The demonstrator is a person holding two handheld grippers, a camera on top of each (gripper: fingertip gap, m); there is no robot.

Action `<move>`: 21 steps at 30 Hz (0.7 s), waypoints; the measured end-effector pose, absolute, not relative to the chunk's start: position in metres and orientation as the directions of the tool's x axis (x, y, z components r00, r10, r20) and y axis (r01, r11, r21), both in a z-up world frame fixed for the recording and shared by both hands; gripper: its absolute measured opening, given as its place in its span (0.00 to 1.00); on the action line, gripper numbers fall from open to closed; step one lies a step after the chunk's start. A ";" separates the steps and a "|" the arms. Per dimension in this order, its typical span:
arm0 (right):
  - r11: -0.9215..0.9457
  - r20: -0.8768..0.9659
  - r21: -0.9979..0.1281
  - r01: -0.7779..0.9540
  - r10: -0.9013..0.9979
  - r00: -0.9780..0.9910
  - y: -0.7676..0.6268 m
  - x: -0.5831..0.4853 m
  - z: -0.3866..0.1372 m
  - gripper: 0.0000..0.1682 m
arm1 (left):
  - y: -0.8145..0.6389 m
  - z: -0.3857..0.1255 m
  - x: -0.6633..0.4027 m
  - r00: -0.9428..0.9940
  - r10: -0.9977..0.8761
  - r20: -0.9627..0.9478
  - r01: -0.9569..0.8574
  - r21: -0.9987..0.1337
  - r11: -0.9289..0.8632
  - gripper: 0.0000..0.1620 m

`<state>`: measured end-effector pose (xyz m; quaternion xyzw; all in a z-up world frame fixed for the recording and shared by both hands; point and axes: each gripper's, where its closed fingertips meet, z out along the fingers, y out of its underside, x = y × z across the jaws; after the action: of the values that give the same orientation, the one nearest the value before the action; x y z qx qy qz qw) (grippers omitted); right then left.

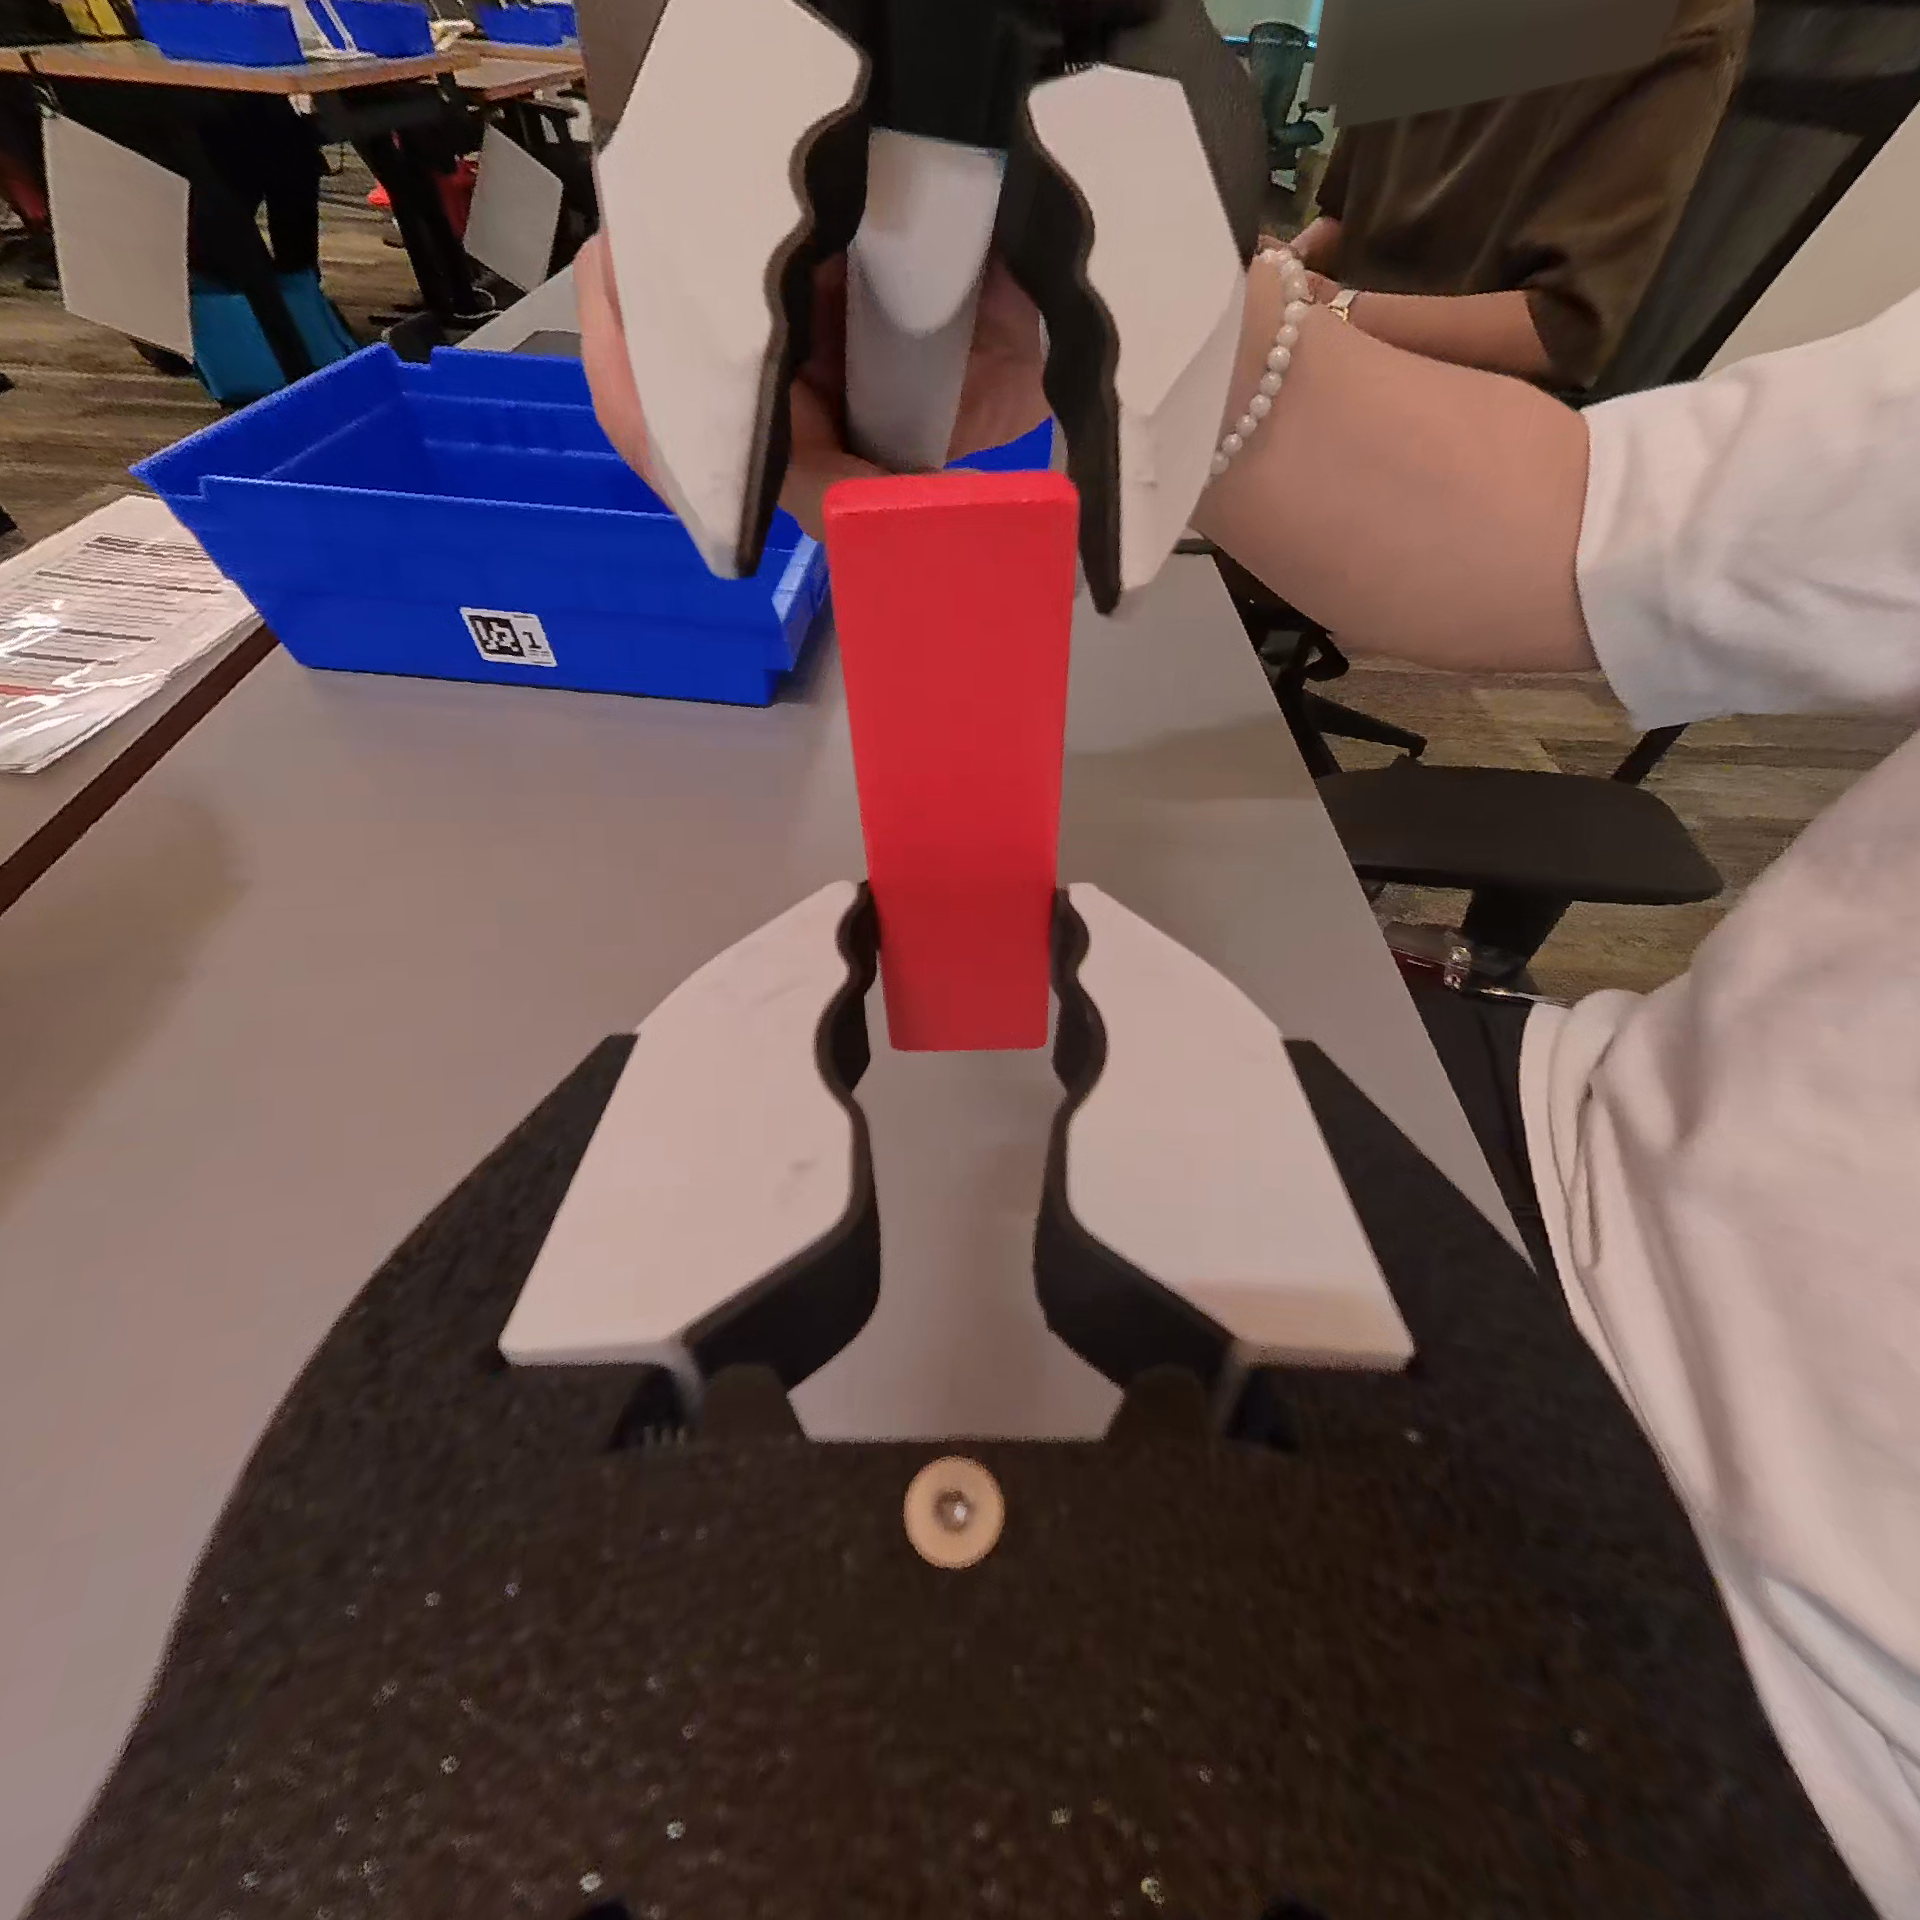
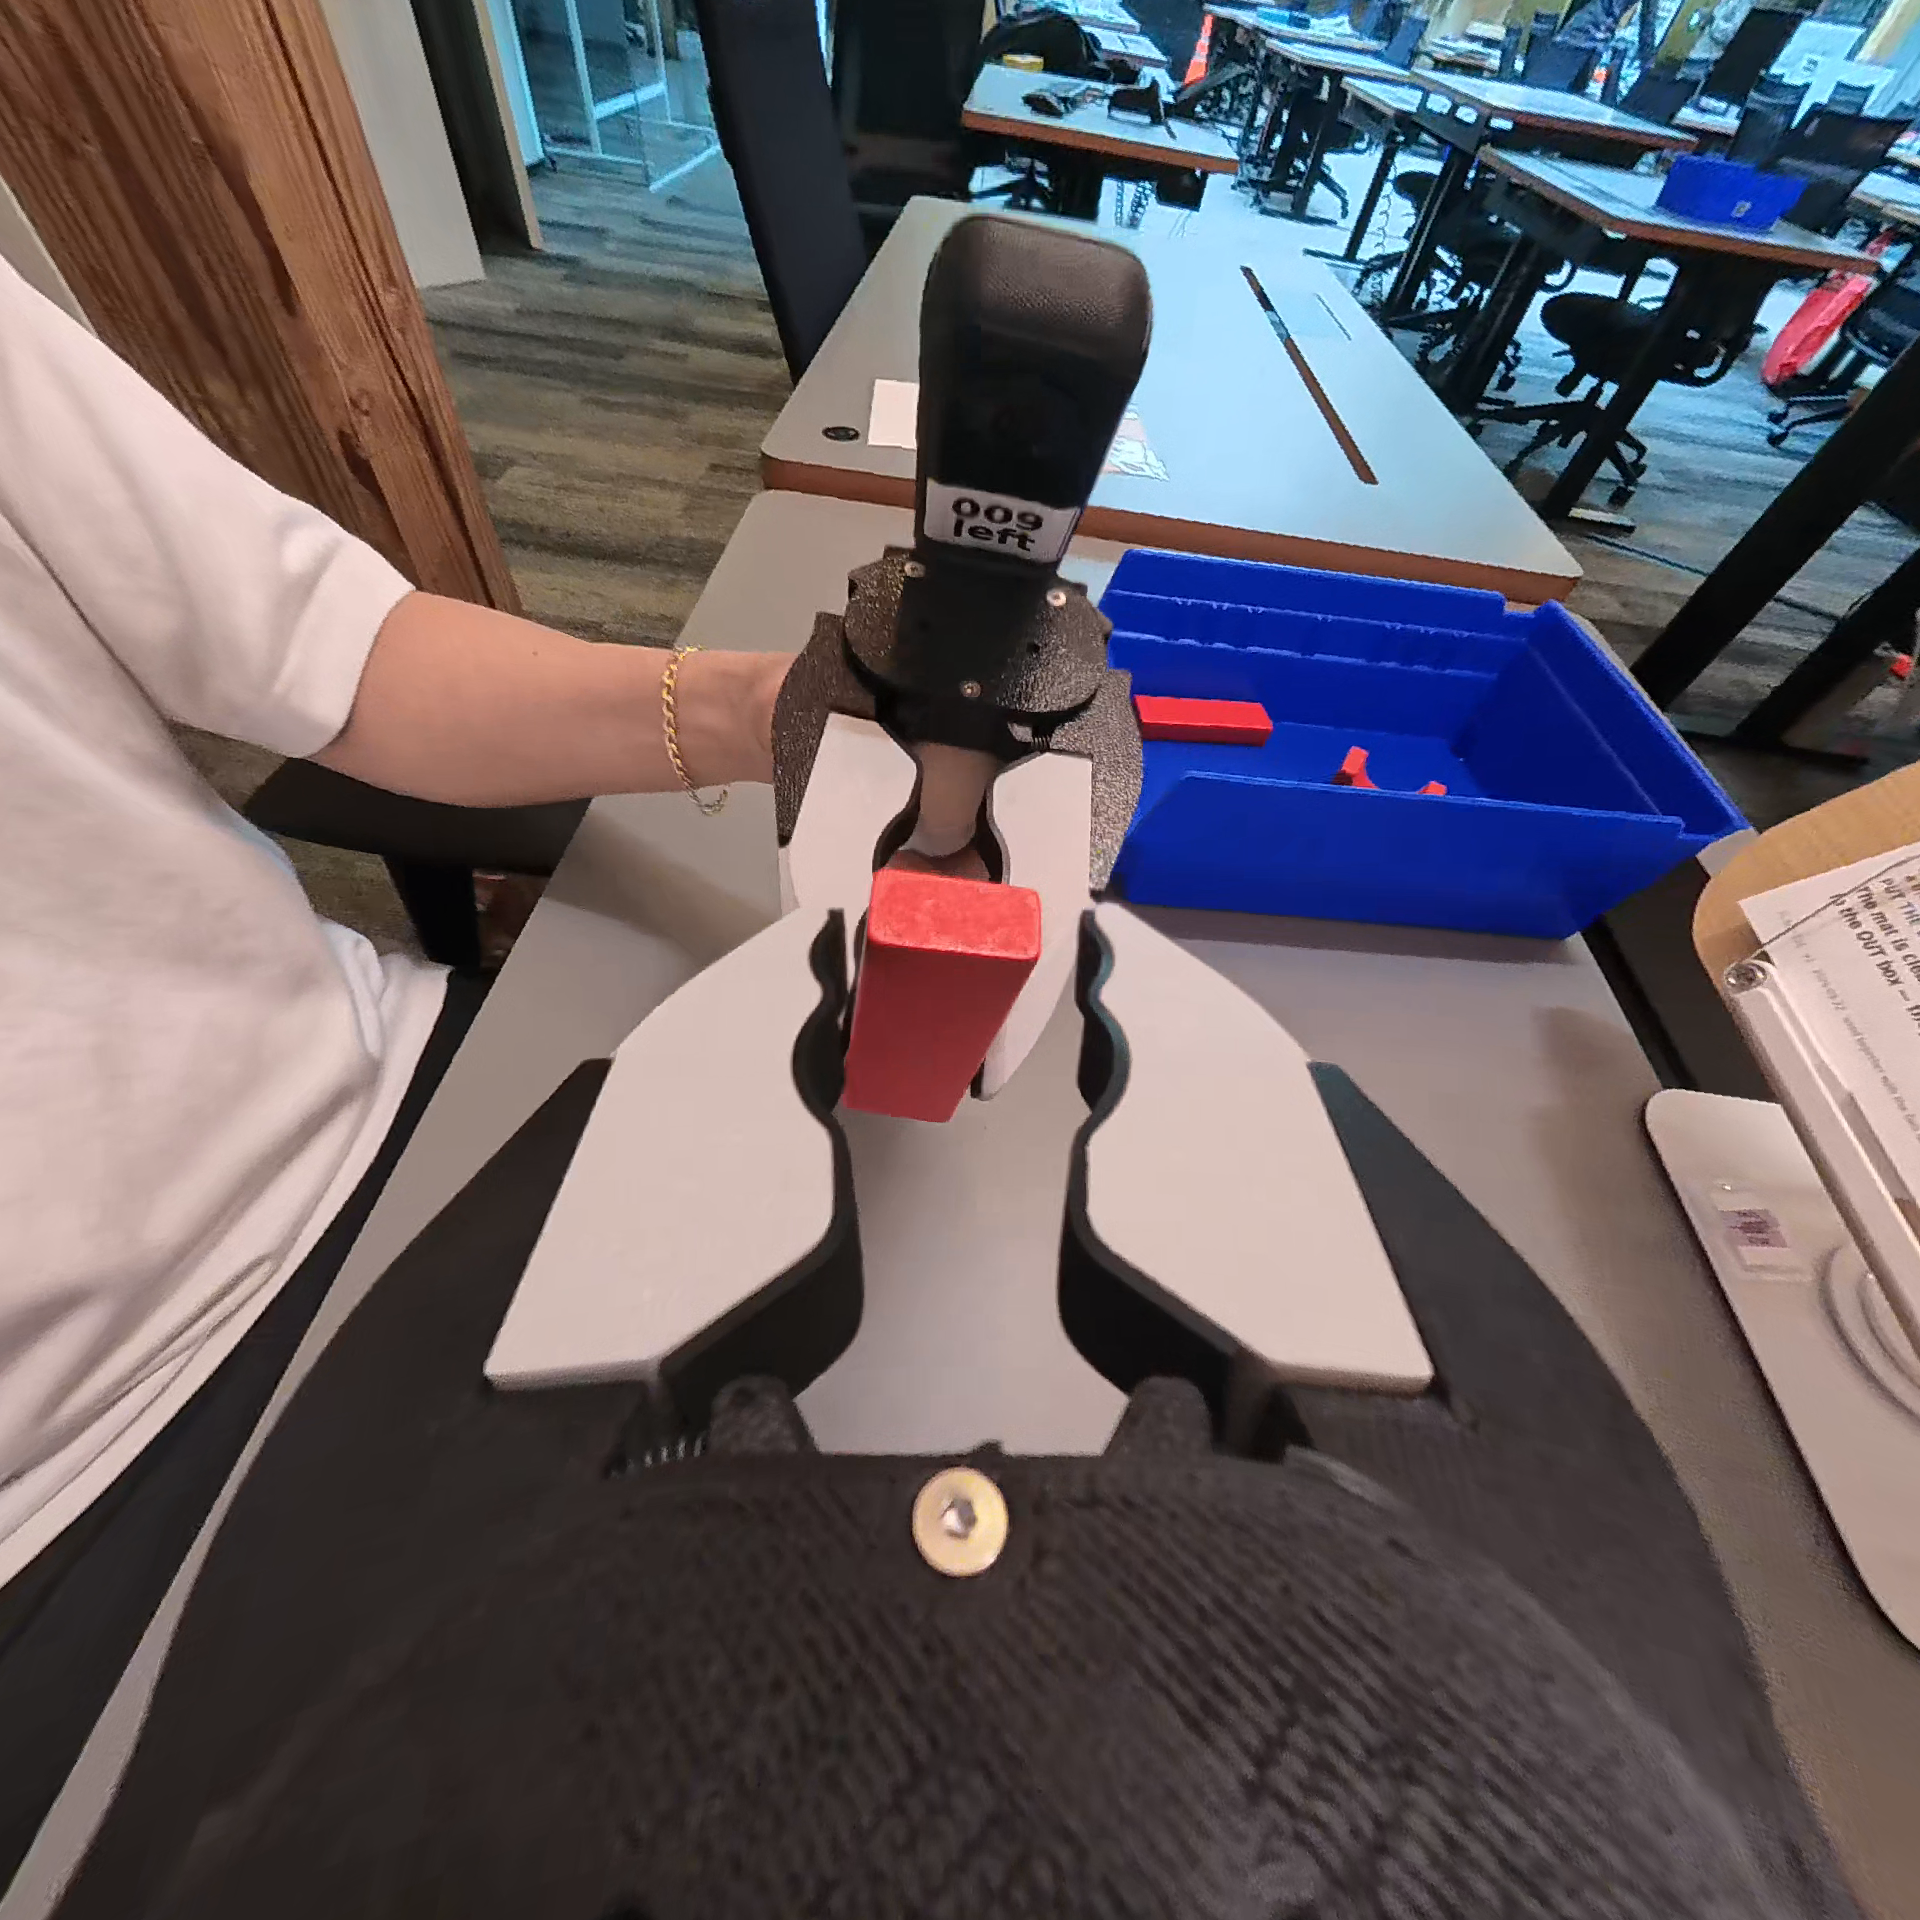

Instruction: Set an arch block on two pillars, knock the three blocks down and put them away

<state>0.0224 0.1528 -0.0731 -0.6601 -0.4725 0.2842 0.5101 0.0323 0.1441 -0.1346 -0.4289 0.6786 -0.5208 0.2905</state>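
the left tool (image 1: 961,966) grips one end of a red wooden block (image 1: 956,748) above the grey counter (image 1: 416,883); the right tool (image 2: 956,1023) stands wide around its far end, not yet pinching. the block looks rigid, light and smooth-painted, best held across its flat faces. a blue bin (image 2: 1403,862) nearby holds more red pieces (image 2: 1205,719).

Open-plan office workroom

Rows of desks (image 2: 1538,135) with black swivel chairs (image 2: 1590,343) (blue bins (image 2: 1725,192) on some), carpeted floor (image 2: 592,343), wood-panelled wall (image 2: 208,239).
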 end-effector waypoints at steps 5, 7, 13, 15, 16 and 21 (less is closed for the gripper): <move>-0.057 0.097 -0.926 0.372 0.920 0.381 0.150 0.028 -0.082 0.19 | 0.143 -0.143 0.036 -0.461 -0.886 0.046 -0.307 -0.945 0.111 0.20; -0.078 0.086 -0.916 0.394 0.921 0.381 0.150 0.030 -0.086 0.19 | 0.143 -0.146 0.037 -0.456 -0.889 0.049 -0.319 -0.941 0.111 0.19; -0.088 0.171 -0.822 0.562 0.904 0.391 0.166 0.067 -0.111 0.19 | 0.162 -0.160 0.044 -0.307 -0.948 0.085 -0.360 -0.932 0.033 0.36; -0.108 0.193 -0.782 0.614 0.895 0.402 0.175 0.092 -0.123 0.19 | 0.165 -0.163 0.041 -0.276 -0.958 0.071 -0.361 -0.932 0.035 0.37; -0.108 0.207 -0.755 0.646 0.897 0.391 0.178 0.106 -0.131 0.19 | 0.164 -0.166 0.039 -0.276 -0.959 0.068 -0.365 -0.930 0.039 0.37; -0.169 0.198 -0.743 0.648 0.869 0.453 0.201 0.166 -0.157 0.19 | 0.159 -0.178 0.031 -0.268 -0.960 0.083 -0.394 -0.918 0.031 0.37</move>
<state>0.1658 0.2011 -0.1575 -0.7520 -0.5044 0.1377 0.4014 0.0315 0.1589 -0.1780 -0.5214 0.6493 -0.4611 0.3066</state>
